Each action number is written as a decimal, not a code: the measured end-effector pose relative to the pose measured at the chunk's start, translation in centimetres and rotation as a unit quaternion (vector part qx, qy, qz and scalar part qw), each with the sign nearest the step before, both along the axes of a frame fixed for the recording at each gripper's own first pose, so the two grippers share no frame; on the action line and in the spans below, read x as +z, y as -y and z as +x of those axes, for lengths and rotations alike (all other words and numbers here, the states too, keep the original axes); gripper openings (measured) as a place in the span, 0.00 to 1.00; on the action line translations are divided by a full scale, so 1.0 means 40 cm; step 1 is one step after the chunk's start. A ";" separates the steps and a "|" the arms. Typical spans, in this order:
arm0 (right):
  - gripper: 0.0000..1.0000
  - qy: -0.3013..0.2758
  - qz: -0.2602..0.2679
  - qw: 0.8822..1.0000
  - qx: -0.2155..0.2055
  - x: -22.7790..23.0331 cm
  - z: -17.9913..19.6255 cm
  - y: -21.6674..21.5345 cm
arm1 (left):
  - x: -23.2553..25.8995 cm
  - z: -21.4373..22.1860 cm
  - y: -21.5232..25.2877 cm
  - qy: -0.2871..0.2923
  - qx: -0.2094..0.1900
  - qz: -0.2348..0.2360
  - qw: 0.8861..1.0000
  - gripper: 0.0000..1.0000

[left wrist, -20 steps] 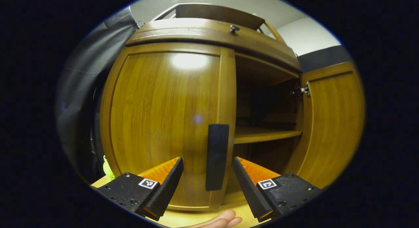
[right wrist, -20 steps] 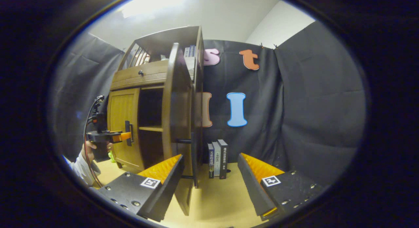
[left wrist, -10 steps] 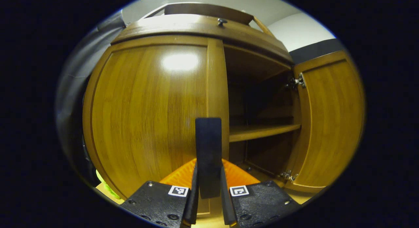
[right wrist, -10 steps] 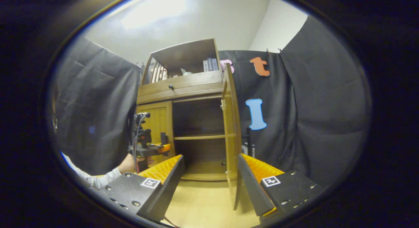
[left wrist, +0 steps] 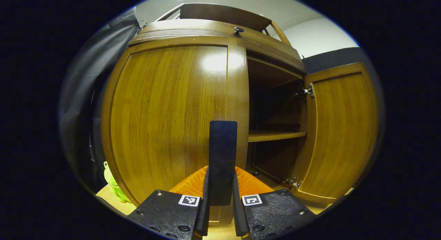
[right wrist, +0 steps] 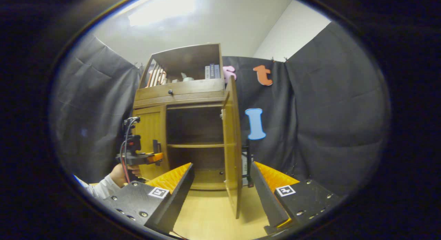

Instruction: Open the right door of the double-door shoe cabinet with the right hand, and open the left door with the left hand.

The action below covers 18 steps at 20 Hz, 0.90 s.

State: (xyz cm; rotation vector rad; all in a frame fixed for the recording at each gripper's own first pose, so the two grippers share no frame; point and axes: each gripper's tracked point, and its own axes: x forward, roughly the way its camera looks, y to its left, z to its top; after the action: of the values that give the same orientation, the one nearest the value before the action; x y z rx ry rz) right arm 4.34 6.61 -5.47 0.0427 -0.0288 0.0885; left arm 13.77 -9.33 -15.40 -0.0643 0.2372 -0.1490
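so: left door next, handle already pinched

left tongs (left wrist: 220, 198) clamped on the black handle (left wrist: 223, 157), lower centre of the left gripper view; handle's long axis runs vertical, on the left door (left wrist: 172, 119) by its free edge. hinge side lies frame-left, so pull back and swing left. right door (right wrist: 231, 143) stands open; right tongs (right wrist: 222, 188) apart, holding nothing.

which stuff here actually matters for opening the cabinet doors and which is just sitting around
Part of the job:
- left door, closed
- its black handle, with the left gripper shut on it
- right door, swung open
- right gripper, open

Just lying about:
- books on the cabinet's top shelf
- green toy beside the cabinet
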 end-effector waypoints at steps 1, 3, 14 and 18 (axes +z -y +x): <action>0.94 -0.001 0.007 1.000 0.003 0.003 -0.010 -0.001 | 0.004 -0.010 -0.001 -0.003 -0.005 -0.001 1.000 0.31; 0.97 -0.006 0.031 1.000 0.003 0.009 -0.020 0.021 | 0.010 -0.039 -0.008 -0.005 -0.012 -0.004 1.000 0.31; 0.94 -0.032 0.025 0.999 -0.008 0.023 -0.065 0.013 | 0.061 -0.210 -0.097 -0.029 0.004 0.013 0.999 0.30; 0.94 -0.014 0.029 0.999 0.012 0.044 -0.105 -0.071 | 0.080 -0.271 -0.146 -0.035 0.019 0.020 0.999 0.30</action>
State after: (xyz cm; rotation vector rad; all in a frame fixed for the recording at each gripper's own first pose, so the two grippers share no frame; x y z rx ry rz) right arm 0.14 9.44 -3.70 0.1023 -0.0038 0.1115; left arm 2.92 -3.50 -12.21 -0.0344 0.3079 -0.1040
